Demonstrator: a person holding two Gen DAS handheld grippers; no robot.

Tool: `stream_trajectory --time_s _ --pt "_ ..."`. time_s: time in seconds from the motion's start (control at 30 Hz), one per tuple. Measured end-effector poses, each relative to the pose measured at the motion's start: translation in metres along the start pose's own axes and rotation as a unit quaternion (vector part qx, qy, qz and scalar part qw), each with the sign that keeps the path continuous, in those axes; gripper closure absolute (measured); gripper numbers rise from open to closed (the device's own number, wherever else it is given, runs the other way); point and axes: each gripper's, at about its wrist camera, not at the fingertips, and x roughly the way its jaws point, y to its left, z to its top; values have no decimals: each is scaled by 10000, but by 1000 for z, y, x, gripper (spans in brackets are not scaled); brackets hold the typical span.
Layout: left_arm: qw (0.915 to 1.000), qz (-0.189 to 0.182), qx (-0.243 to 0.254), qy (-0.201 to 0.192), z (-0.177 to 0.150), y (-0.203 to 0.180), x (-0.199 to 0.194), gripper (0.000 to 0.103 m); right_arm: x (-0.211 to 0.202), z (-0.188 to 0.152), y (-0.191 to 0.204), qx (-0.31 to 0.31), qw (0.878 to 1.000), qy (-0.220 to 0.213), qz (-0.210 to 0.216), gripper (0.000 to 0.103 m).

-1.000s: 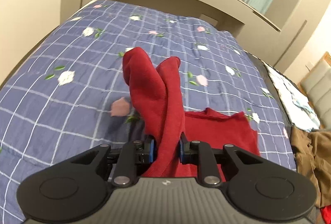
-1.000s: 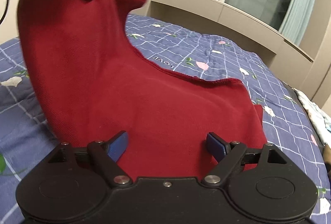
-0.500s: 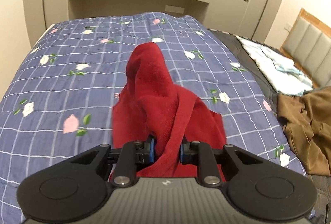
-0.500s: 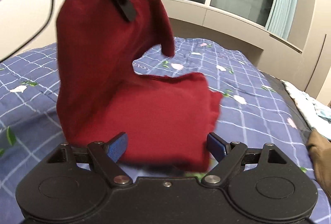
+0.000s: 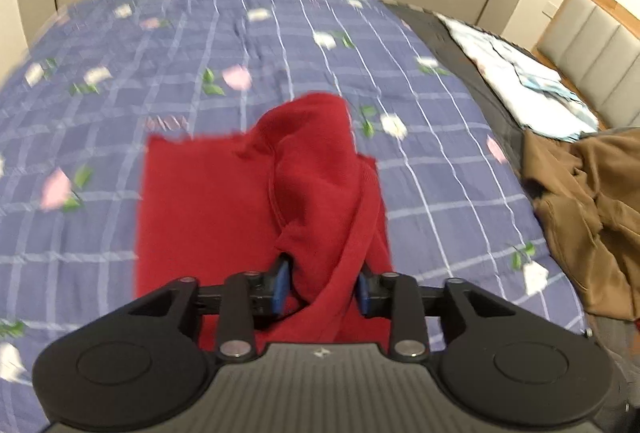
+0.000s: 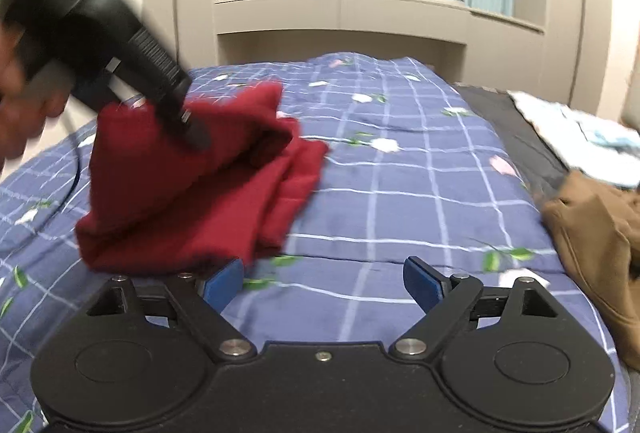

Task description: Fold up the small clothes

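A dark red knit garment (image 5: 224, 201) lies on the blue checked bedspread (image 5: 200, 45), one flat layer with a bunched fold heaped on its right side. My left gripper (image 5: 321, 283) is just above that fold. Its jaws are opening, and the fold still hangs between the blue pads with a dark gap beside the left one. In the right wrist view the left gripper's fingers (image 6: 192, 129) dip into the top of the red garment (image 6: 192, 201). My right gripper (image 6: 324, 283) stands open and wide over bare bedspread, to the right of the garment, with nothing between its pads.
A crumpled brown garment (image 5: 580, 213) lies at the bed's right edge, with a white and pale blue cloth (image 5: 520, 81) beyond it near a padded headboard (image 5: 592, 45). A person's hand (image 6: 24, 113) holds the left gripper. Beige cabinets and a window stand behind the bed.
The left gripper carried the raised red fold over and down onto the flat part, and its jaws have spread. The right gripper slid rightward off the garment and now hangs over bare bedspread.
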Motion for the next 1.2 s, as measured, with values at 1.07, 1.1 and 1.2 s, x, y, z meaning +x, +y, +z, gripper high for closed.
stream_trajectory --time_s 1.07,1.1,1.2 --pt "9842 519 1493 -797 -77 -18 -32 85 153 101 -44 2977 9129 1065 2582 28" --pt "9837 479 1506 -856 -78 -19 -34 90 155 104 -46 3046 9100 1061 2604 28" --pt "9793 330 1707 -1039 -81 -24 -38 98 167 113 -48 3165 9049 1127 2613 42"
